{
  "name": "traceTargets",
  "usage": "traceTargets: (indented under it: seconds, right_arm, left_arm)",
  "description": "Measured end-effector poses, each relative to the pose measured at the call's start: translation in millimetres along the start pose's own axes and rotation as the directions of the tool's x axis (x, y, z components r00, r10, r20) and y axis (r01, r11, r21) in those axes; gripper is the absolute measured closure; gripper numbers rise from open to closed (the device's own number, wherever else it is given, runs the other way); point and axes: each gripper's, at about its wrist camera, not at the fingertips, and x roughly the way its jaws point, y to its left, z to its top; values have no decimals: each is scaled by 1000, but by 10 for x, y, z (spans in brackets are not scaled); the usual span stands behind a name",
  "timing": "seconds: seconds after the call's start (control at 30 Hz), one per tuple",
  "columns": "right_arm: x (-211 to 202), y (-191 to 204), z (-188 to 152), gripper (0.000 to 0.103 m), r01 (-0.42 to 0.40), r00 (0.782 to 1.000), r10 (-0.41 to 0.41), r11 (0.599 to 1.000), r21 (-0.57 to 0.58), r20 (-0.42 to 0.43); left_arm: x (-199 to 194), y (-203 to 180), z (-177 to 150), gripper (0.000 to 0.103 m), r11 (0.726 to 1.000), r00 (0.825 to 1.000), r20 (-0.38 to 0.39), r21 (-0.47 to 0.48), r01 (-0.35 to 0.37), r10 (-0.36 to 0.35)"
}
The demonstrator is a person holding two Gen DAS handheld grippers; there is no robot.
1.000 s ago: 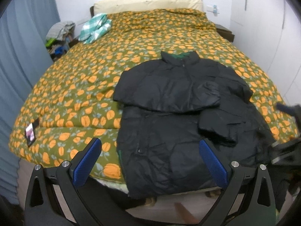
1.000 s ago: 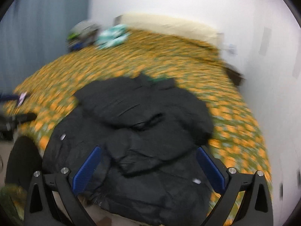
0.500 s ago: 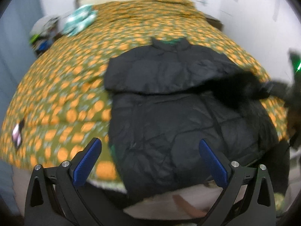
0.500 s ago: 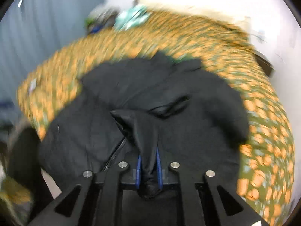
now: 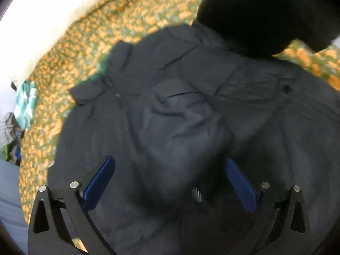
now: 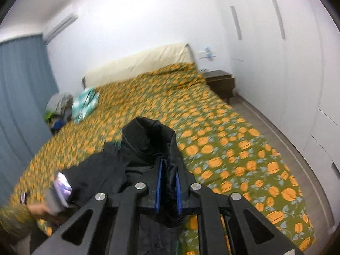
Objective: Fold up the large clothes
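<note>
A large black padded jacket lies spread on the orange-patterned bed. My left gripper hovers close over its middle, jaws wide open, nothing between the blue pads. My right gripper is shut on a black sleeve of the jacket and holds it lifted above the bed; the cuff stands up past the pads. In the left wrist view that raised sleeve is a dark blurred mass at the upper right.
The bedspread stretches back to a cream headboard. A teal checked cloth and a heap of clothes lie at the far left. A dark nightstand stands by the right wall. A person's hand shows at lower left.
My right gripper closed on the sleeve and lifted it up off the jacket. My left gripper swung in low over the jacket's middle, rolling as it came, still open.
</note>
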Motion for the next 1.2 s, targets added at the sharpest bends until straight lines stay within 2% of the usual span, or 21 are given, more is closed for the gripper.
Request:
traceTargets:
  seconds: [0.07,0.1,0.13,0.2,0.27,0.37,0.53,0.63,0.67,0.7,0.73,0.77,0.87,0.9,0.93,0.97,1.0,1.1,1.13,1.17,1.2]
  right_arm:
    - [-71,-305,153,92,38,999,-40,997,60,31]
    - [-126,-442,174,92,56,997,-60,995,82,44]
    - [-154,-580,215,92,78,995,-85,991,104,56]
    - [-175,-905,291,92,137,987,-148,980,147,64]
    - [-147,-1261,309,93,194,977,-208,959,207,48]
    - [-86,-1631,241,96,275,958,-288,928,252,14]
    - [25,-1983,43,102,364,929,-366,892,268,-45]
    - [63,-2103,-81,102,395,918,-391,878,272,-69]
    - [89,-2119,-120,102,408,912,-402,873,265,-82]
    - [105,-2133,-159,102,419,907,-411,870,258,-87]
    - [123,-2097,-184,102,429,903,-419,869,247,-93]
    - [144,-2064,-218,102,437,899,-426,869,233,-98]
    - [145,-2011,-338,99,435,901,-420,874,217,-110]
    - [146,-1951,-391,98,430,902,-414,878,209,-117]
    - [156,-1880,-443,98,427,904,-410,882,198,-124]
    - [129,-1829,-485,98,421,906,-402,888,187,-132]
    - [157,-1744,-542,98,408,911,-386,896,173,-149]
    - [276,-1478,-717,97,362,920,-329,922,140,-211]
    - [317,-1379,-791,83,337,924,-301,932,131,-235]
    - [348,-1275,-869,61,312,927,-274,942,124,-256]
    - [344,-1199,-942,50,293,929,-253,949,119,-272]
  left_arm:
    - [133,3,59,1,999,999,-24,-29,28,-29]
    - [167,42,66,13,997,998,-22,-56,54,-55]
    - [177,93,64,24,993,996,-19,-81,87,-89]
    - [185,225,53,76,977,988,-19,-154,146,-150]
    - [107,376,17,91,971,990,9,-195,142,-143]
    - [-219,695,-90,94,943,983,92,-281,176,-156]
    - [-1128,1506,-586,94,874,970,234,-457,167,-62]
    - [-1607,2131,-1140,94,792,965,261,-595,137,29]
    - [-1667,2296,-1278,94,771,965,257,-624,125,52]
    - [-1816,2539,-1586,94,728,966,237,-680,89,104]
    - [-1884,2647,-1770,94,702,966,220,-709,65,132]
    - [-1926,2813,-1982,94,663,967,191,-748,34,166]
    - [-1979,3264,-2831,94,509,964,57,-857,-86,259]
    - [-1927,3331,-2997,94,471,961,17,-874,-119,275]
    - [-1872,3417,-3266,94,415,959,-36,-897,-155,282]
    - [-1757,3446,-3391,94,378,958,-67,-909,-174,279]
    - [-1680,3502,-3671,94,315,958,-111,-929,-195,266]
    - [-1432,3501,-4066,87,216,964,-171,-952,-214,203]
    - [-1392,3517,-4129,83,204,962,-191,-951,-231,196]
    - [-1381,3447,-4197,74,190,956,-220,-948,-257,196]
    - [-1380,3403,-4249,60,181,953,-230,-947,-266,199]
